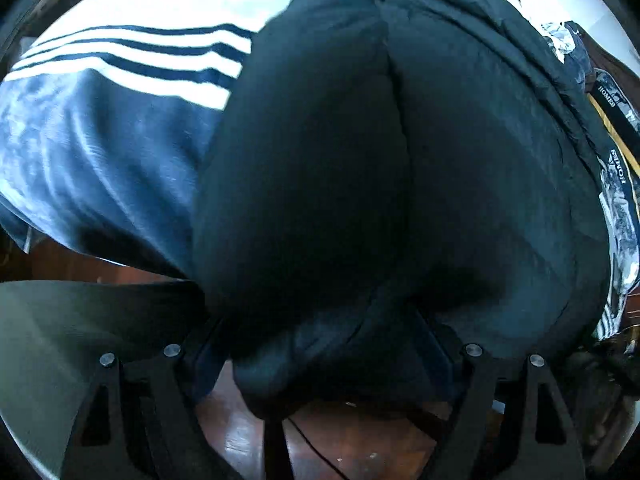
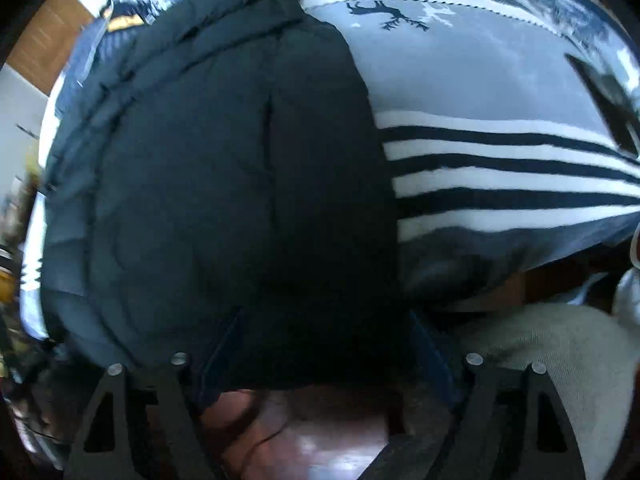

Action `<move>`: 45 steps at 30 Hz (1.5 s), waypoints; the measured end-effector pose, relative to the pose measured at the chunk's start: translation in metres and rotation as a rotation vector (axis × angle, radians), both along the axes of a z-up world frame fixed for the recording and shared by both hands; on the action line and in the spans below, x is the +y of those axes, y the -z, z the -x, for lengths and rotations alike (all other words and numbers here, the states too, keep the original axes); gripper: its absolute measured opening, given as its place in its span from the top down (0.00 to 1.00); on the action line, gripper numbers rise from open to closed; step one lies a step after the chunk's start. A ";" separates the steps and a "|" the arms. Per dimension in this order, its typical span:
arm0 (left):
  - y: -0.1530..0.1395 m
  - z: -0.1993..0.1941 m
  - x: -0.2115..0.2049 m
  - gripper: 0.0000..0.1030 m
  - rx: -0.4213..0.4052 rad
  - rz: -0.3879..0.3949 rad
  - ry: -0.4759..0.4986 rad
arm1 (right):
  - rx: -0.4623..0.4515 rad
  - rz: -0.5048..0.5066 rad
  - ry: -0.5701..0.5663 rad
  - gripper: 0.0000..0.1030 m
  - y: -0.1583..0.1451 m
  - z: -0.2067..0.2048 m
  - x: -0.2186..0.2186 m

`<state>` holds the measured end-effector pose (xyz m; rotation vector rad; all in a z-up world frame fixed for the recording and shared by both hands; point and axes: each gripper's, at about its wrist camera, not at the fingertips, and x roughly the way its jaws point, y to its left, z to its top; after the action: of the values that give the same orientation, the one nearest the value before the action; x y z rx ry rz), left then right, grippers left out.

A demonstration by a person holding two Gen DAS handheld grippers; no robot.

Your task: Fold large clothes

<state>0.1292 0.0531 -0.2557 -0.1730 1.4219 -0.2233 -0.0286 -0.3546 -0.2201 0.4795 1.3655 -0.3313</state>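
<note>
A black padded jacket (image 1: 340,160) lies on a bed and fills most of the left wrist view. Its near edge hangs over the bed's side. My left gripper (image 1: 320,328) points down at that edge, jaws wide apart, with the jacket's hem bulging between the fingers (image 1: 428,324). The pads do not visibly press on it. In the right wrist view the same jacket (image 2: 240,180) covers the left and middle. My right gripper (image 2: 324,328) also stands open over its hanging edge, with fabric between the wide fingers (image 2: 420,328). The fingertips are partly hidden by the cloth.
Under the jacket lies a blue-grey bed cover with white and dark stripes (image 1: 140,60) (image 2: 500,160) and a reindeer print (image 2: 380,12). Reddish wooden floor (image 1: 340,440) (image 2: 320,440) shows below the bed's edge. A pale fabric shape (image 2: 560,360) sits at lower right, a dark one (image 1: 80,340) at lower left.
</note>
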 end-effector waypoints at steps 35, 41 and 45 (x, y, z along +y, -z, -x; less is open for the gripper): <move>-0.118 -0.193 0.043 0.63 -0.048 0.817 -0.131 | -0.679 -0.689 0.004 0.98 -0.168 -0.148 -0.101; -0.099 -0.208 0.052 0.35 -0.145 0.709 -0.253 | -0.611 -0.680 0.171 0.86 -0.091 -0.204 -0.137; -0.098 -0.172 0.049 0.27 -0.188 0.677 -0.232 | -0.682 -0.592 0.188 0.16 -0.078 -0.178 -0.131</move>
<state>0.3012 0.1020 -0.1576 -0.8454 1.0844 -0.5096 0.1495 -0.4861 -0.1421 1.1032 0.7269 0.1020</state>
